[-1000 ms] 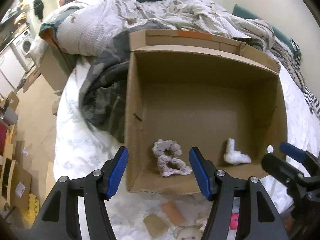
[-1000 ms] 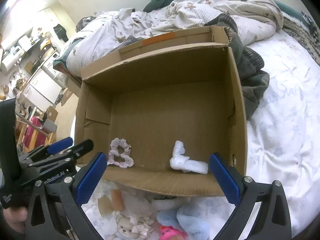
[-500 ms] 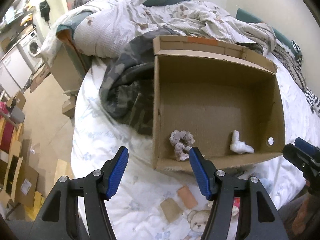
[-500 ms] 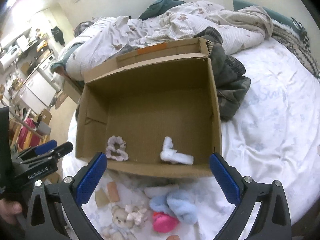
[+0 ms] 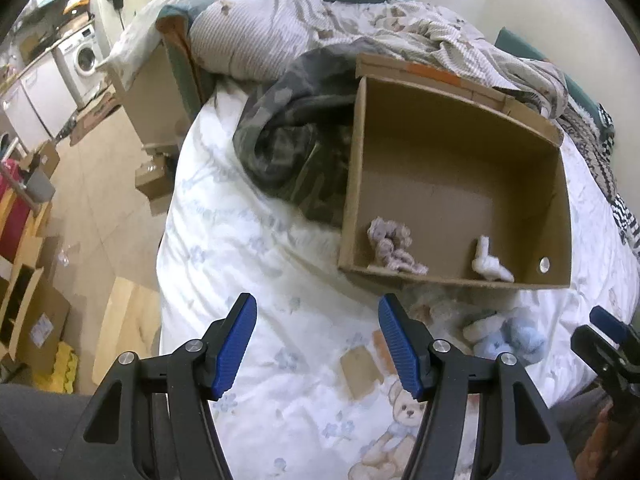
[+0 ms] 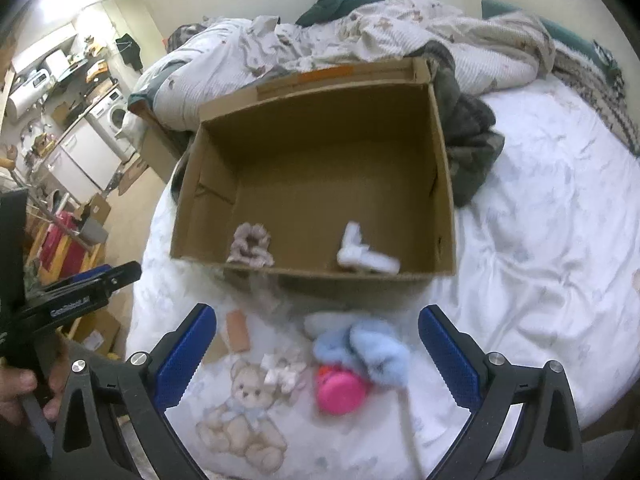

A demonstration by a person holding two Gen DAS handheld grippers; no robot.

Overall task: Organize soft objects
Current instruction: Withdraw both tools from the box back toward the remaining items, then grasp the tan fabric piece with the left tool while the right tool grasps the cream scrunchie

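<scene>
Hovering above the near part of the bed, the left gripper (image 5: 318,344) has its blue-padded fingers (image 5: 236,342) set wide apart with nothing between them. The right gripper (image 6: 318,354) is likewise spread wide and empty, above the loose items on the white bedsheet (image 6: 532,272).

Between and just beyond the right gripper's fingers lie a light-blue fluffy item (image 6: 362,350), a pink round item (image 6: 340,392) touching its near side, and a small white bow (image 6: 280,374). The cardboard box (image 6: 444,184) stands open-topped beyond them, its near wall close to the blue item. Inside, against the near wall, rest a mauve scrunchie (image 6: 250,246) at the left and a white knotted cloth (image 6: 362,258) at the right, apart from each other. The rest of the box floor is bare.

Open sheet extends to the right of the box. A dark camouflage blanket (image 5: 288,148) crowds its left wall in the left wrist view; rumpled bedding lies behind. The bed edge drops to the floor at the left.

White lettering on the left gripper's body is visible in the right wrist view but is too blurred to read.

Compared with one second ago, both grippers have drawn back from the box: it now appears smaller and farther away, and more of the sheet and loose items is in view. The box contents are unchanged.
</scene>
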